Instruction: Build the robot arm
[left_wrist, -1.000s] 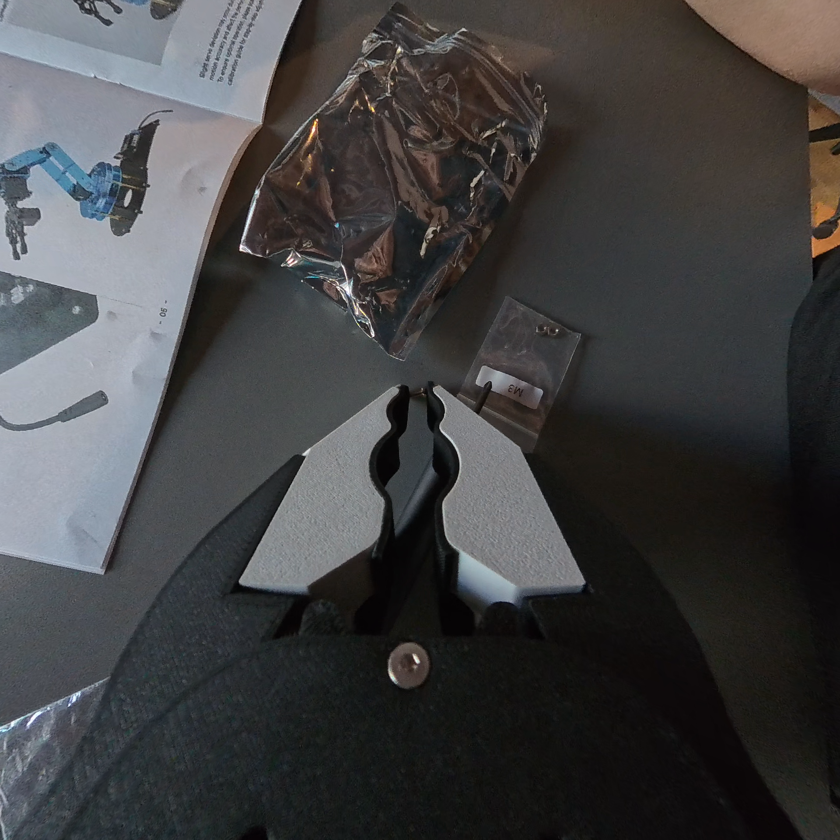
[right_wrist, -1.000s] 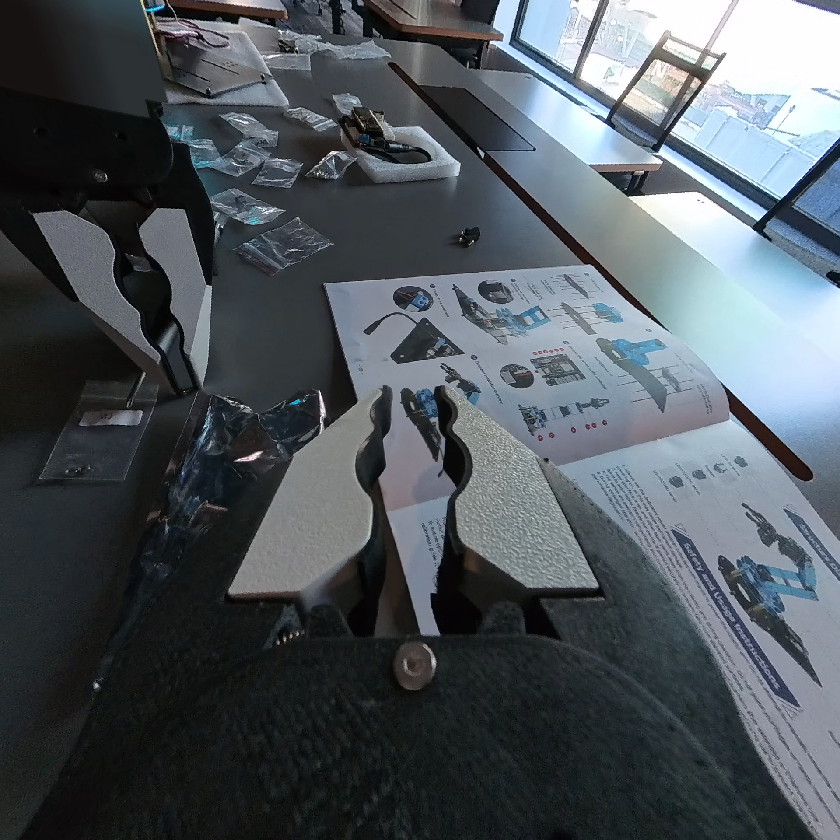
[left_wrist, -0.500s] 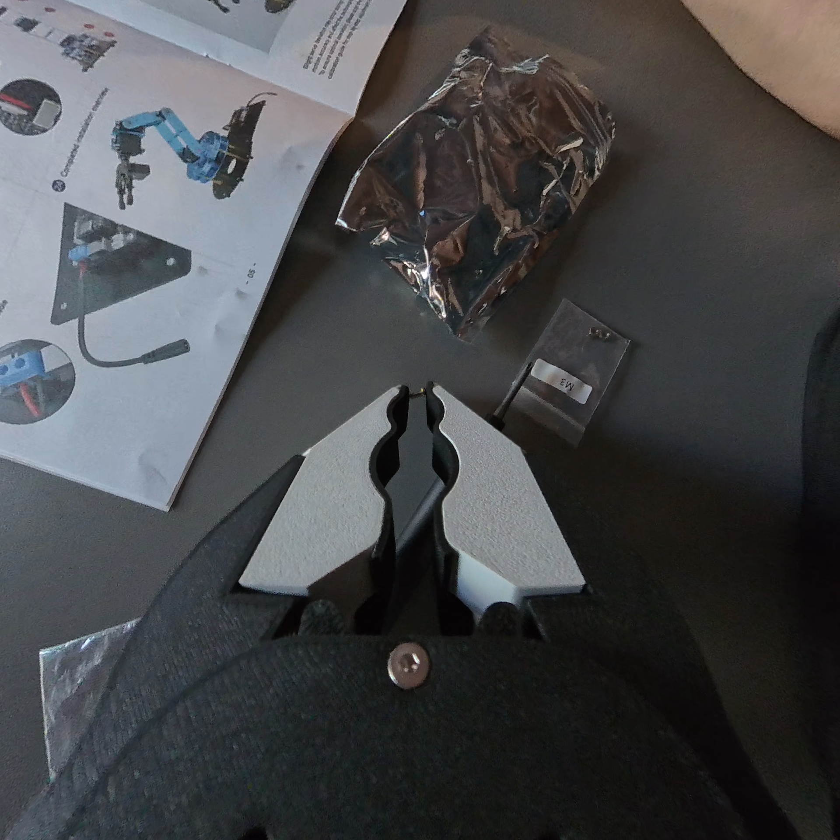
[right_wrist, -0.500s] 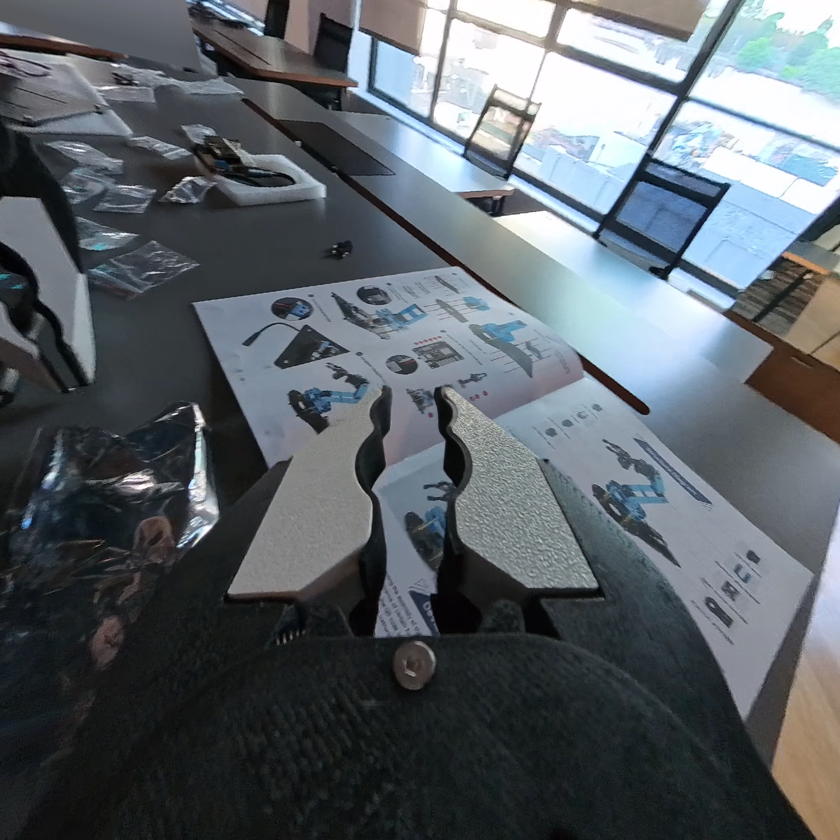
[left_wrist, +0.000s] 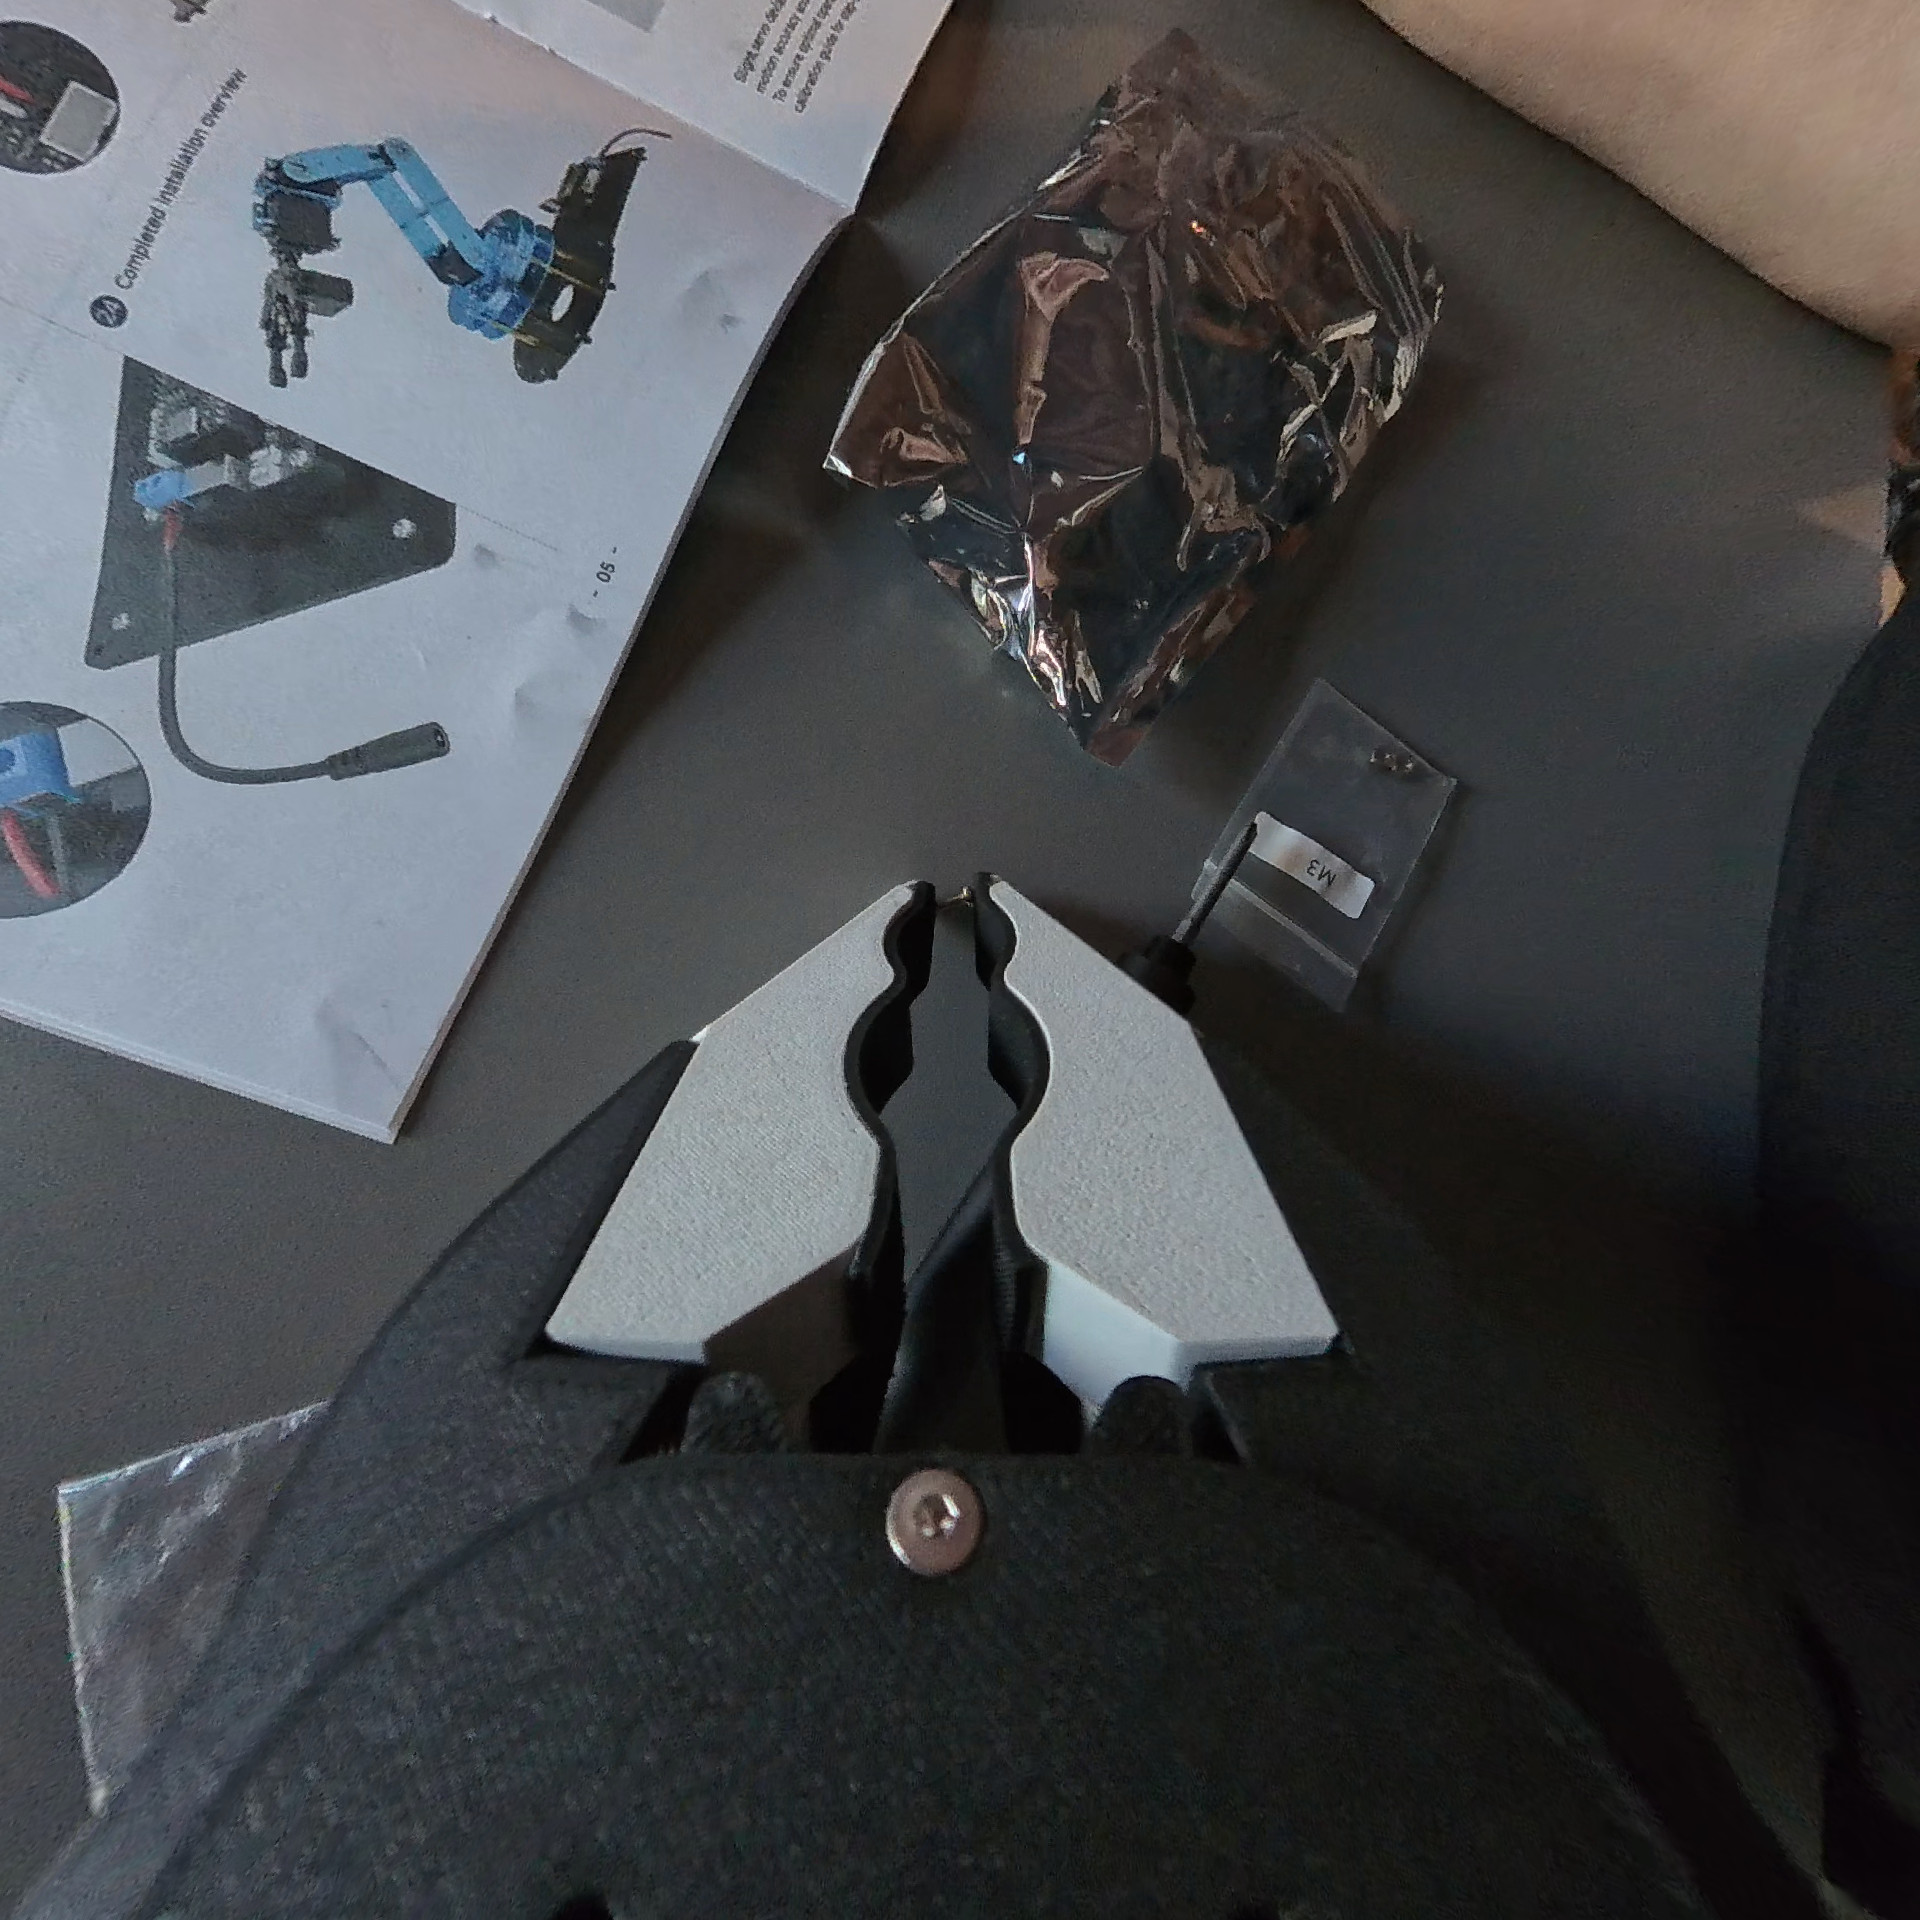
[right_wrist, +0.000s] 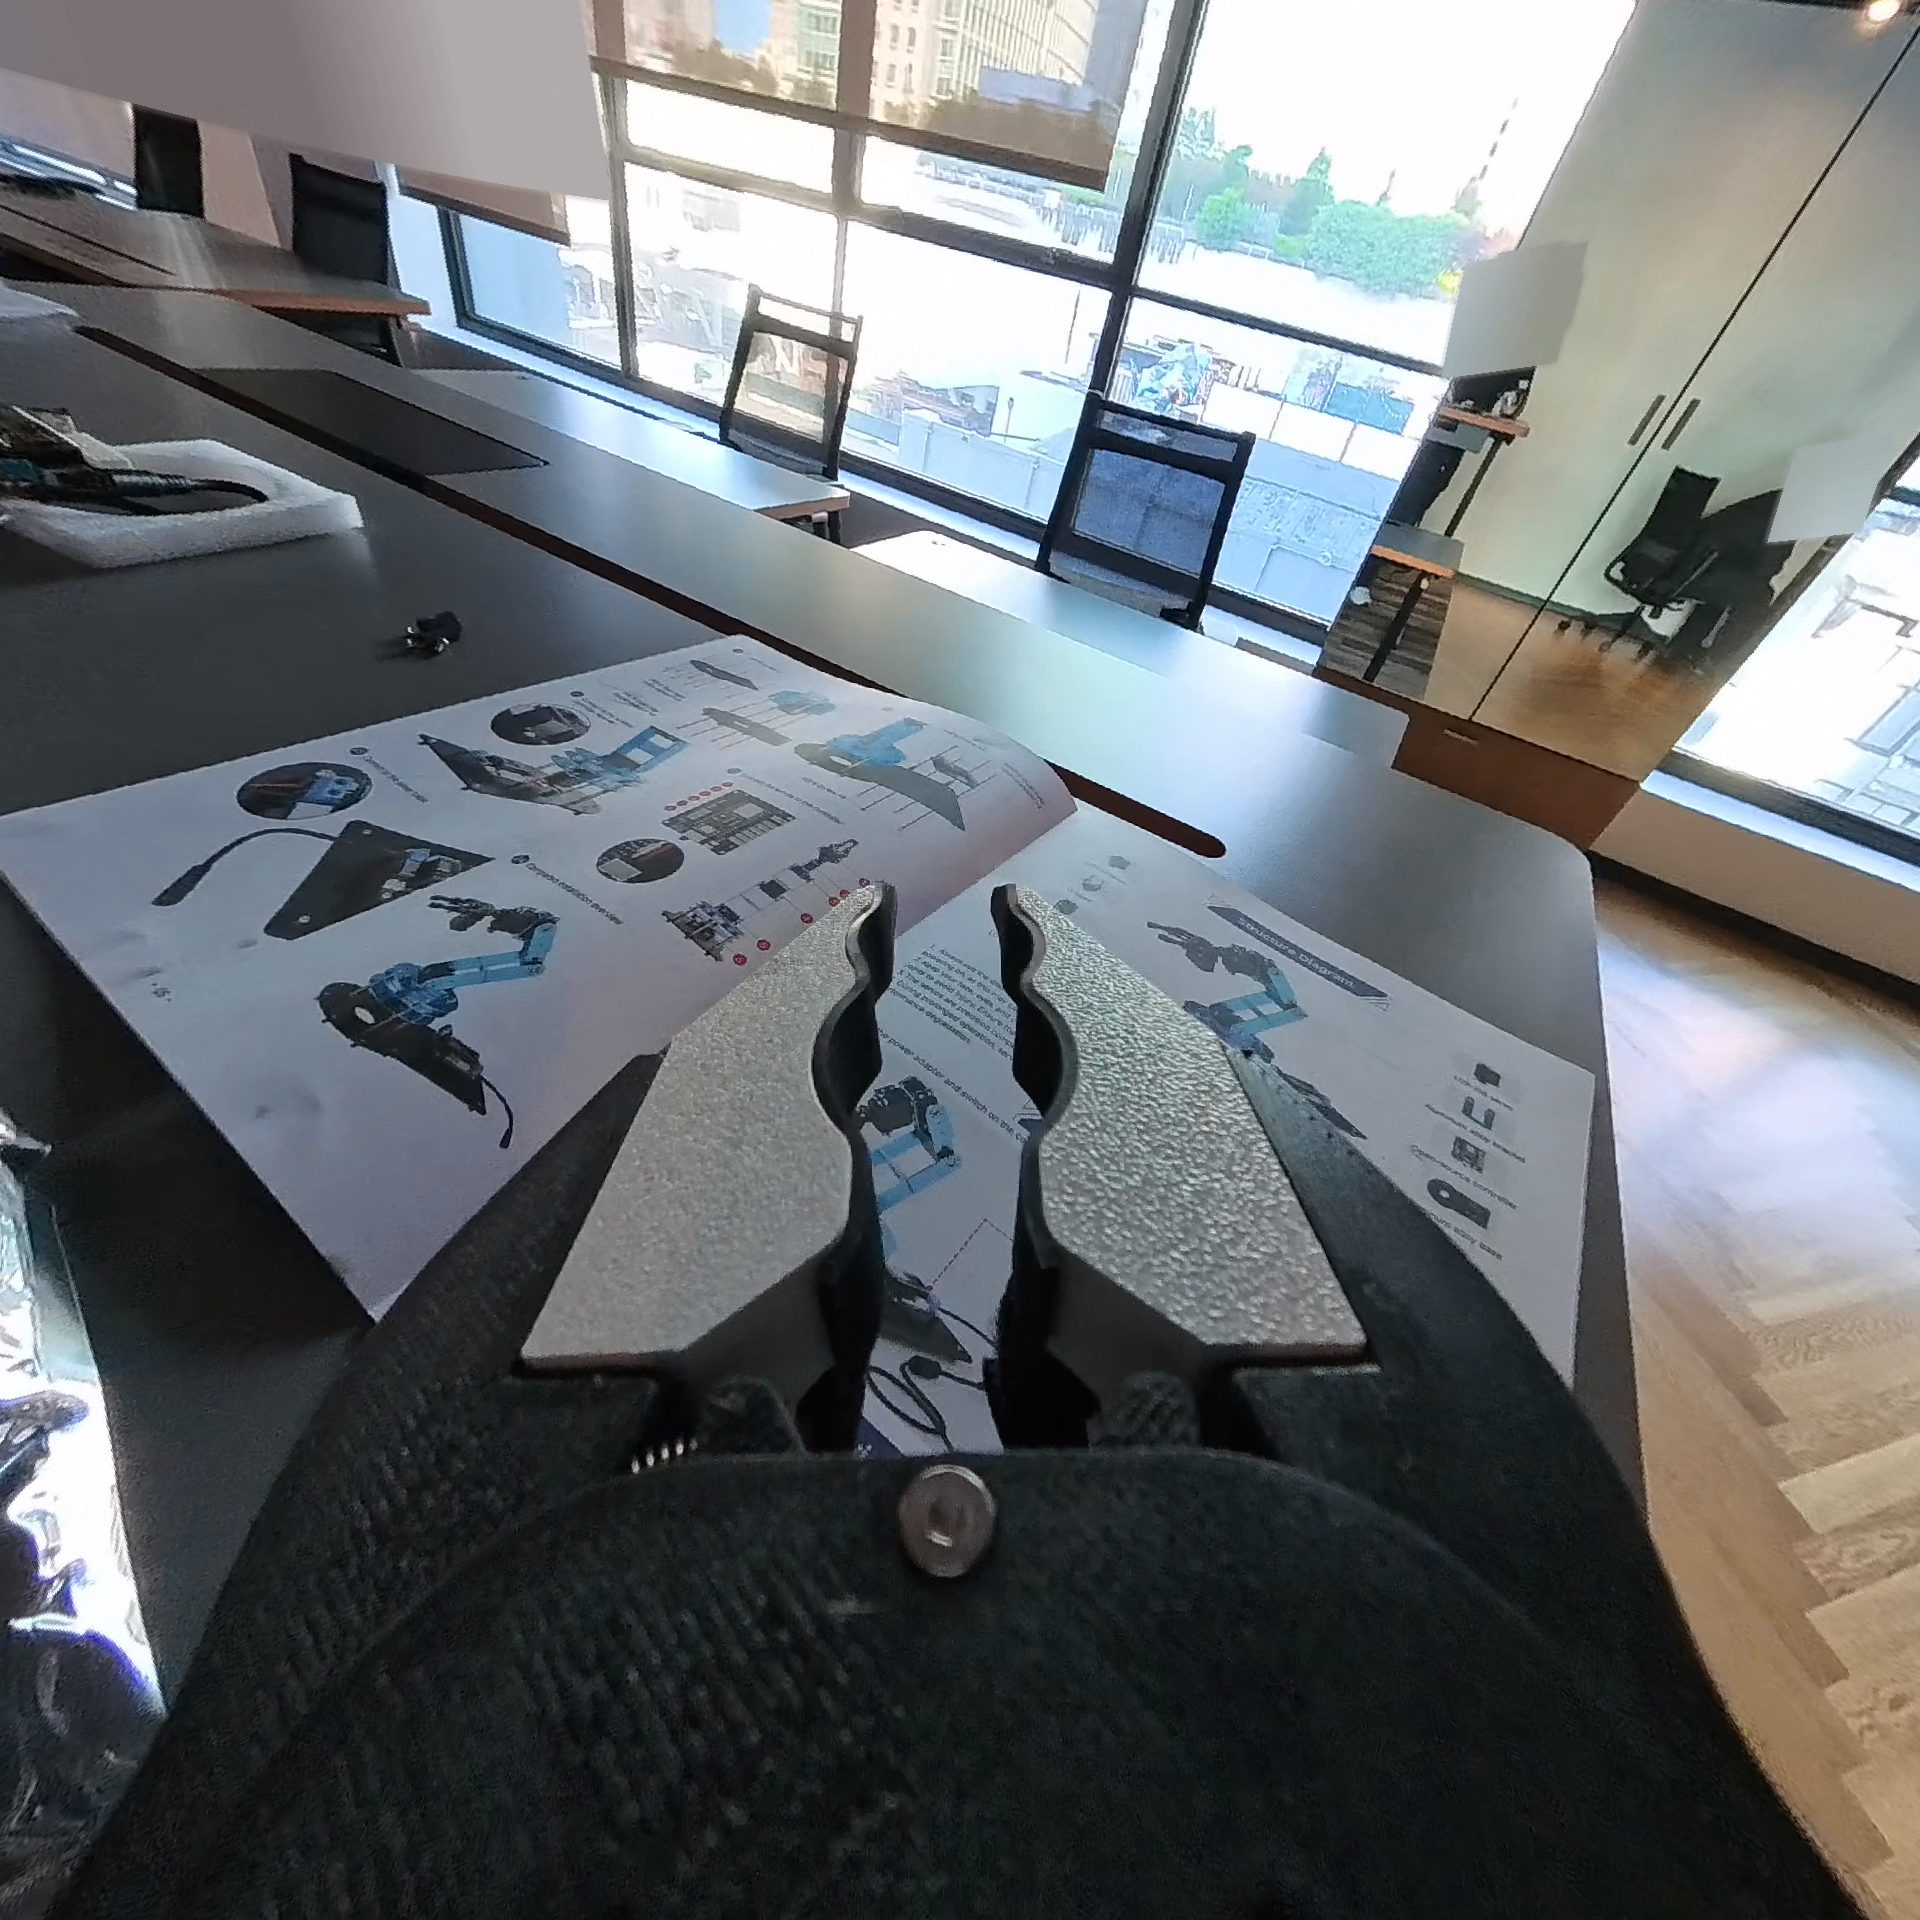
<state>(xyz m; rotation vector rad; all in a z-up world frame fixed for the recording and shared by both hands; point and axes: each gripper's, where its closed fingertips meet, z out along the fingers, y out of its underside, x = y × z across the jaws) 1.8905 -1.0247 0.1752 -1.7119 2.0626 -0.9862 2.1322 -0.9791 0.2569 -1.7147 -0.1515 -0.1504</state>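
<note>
In the left wrist view, your left gripper (left_wrist: 961, 899) hangs over the table (left_wrist: 779, 810), just right of the booklet (left_wrist: 364, 520). Its jaws are drawn almost together and appear clamped on a black screwdriver (left_wrist: 1210, 894). The handle runs slantwise between the jaws, and the shaft comes out beside the right finger. The screwdriver's tip rests on a small clear bag (left_wrist: 1340, 862), which lies flat well to the right of the booklet and carries a white label. Two tiny metal parts sit in that bag's far corner. A speck of brass shows between the jaw tips; you cannot tell what it is. A crumpled foil bag (left_wrist: 1132, 416) lies between the booklet and the small bag, near the booklet's spine end and apart from both. Another clear bag (left_wrist: 156, 1558) shows below the booklet, partly under the gripper body.

In the right wrist view, your right gripper (right_wrist: 940, 904) hovers low over the open booklet (right_wrist: 416, 935), above its fold. Its jaws stand apart by a narrow gap with nothing between them, only printed page showing through. Beyond the booklet's far edge, a small dark part (right_wrist: 426, 632) lies alone on the table (right_wrist: 208, 644). Farther past it sits a white foam tray (right_wrist: 208, 509) with cables.
</note>
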